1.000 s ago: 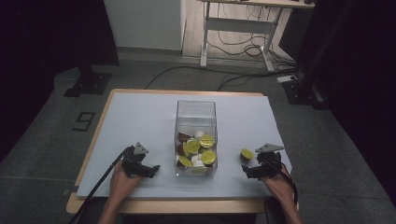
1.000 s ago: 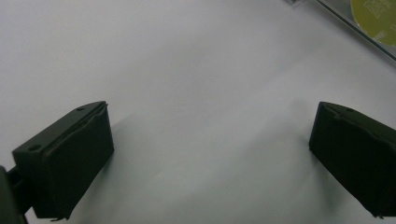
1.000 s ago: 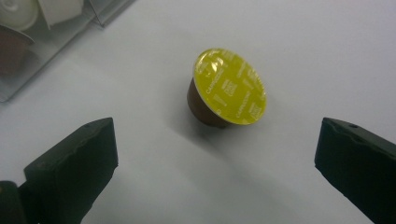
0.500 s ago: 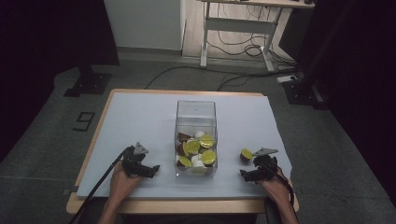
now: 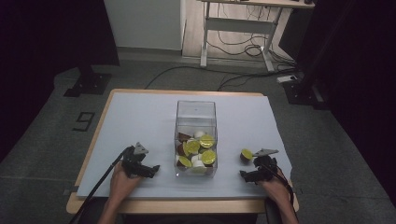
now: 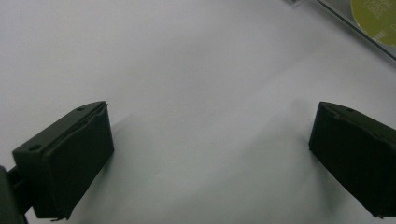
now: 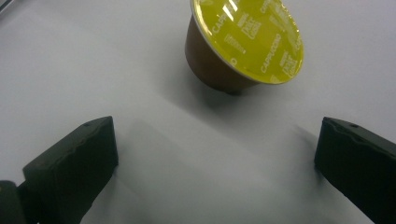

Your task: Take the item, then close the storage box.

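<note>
A clear plastic box [image 5: 196,116] stands mid-table, holding several yellow-lidded and white coffee capsules [image 5: 200,150]. One loose brown capsule with a yellow lid [image 5: 246,154] lies tilted on the white table to the right of the box. My right gripper [image 5: 248,176] sits just nearer than it, open and apart from it. In the right gripper view, the capsule [image 7: 243,46] lies beyond the empty open right gripper [image 7: 215,158]. My left gripper [image 5: 150,171] rests left of the box, open. Bare table shows between the jaws of the left gripper [image 6: 210,154].
The white table cover [image 5: 140,116] ends at a wooden edge [image 5: 163,207] near the person. The box's corner with a yellow lid [image 6: 373,14] shows at the top right of the left gripper view. Cables and a desk frame [image 5: 233,28] lie on the floor beyond.
My right gripper has drawn back toward the near edge, away from the loose capsule, which stays put. The left gripper has not moved.
</note>
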A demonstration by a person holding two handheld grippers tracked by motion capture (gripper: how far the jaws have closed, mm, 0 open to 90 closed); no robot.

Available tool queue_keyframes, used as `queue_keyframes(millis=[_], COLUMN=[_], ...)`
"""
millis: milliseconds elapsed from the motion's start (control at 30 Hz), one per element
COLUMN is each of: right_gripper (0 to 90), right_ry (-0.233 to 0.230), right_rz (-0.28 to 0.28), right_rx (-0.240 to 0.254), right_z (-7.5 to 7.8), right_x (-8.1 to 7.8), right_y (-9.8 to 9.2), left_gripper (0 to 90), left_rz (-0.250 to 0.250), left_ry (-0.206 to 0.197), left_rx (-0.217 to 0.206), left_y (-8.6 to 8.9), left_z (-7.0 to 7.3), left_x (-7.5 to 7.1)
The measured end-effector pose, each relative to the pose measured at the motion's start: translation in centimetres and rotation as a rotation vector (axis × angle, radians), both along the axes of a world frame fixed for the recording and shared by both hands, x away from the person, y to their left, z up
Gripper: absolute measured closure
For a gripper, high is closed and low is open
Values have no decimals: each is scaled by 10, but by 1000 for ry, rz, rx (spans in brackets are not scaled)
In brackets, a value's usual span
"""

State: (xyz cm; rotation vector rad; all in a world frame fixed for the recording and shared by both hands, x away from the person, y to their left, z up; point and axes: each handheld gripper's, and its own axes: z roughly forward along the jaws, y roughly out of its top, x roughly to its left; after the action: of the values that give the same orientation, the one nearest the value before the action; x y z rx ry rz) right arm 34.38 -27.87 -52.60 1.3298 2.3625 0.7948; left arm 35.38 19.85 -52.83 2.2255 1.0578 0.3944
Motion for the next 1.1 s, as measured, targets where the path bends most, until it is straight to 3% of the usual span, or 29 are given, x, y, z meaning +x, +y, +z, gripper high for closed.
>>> queue_keyframes(millis=[367,700,1100], right_gripper=[0,0,25], right_ry=[-20,-110,-161], right_rz=[2,-5,28], right_rx=[-4,15,10], right_z=[4,18,38], right_x=[-1,-8,-17], right_y=[-1,-2,6], left_gripper=[0,0,0], left_rz=[0,0,0], left_ry=[0,0,0], left_rx=[0,0,0], left_y=[0,0,0], left_z=[0,0,0], left_x=[0,0,0])
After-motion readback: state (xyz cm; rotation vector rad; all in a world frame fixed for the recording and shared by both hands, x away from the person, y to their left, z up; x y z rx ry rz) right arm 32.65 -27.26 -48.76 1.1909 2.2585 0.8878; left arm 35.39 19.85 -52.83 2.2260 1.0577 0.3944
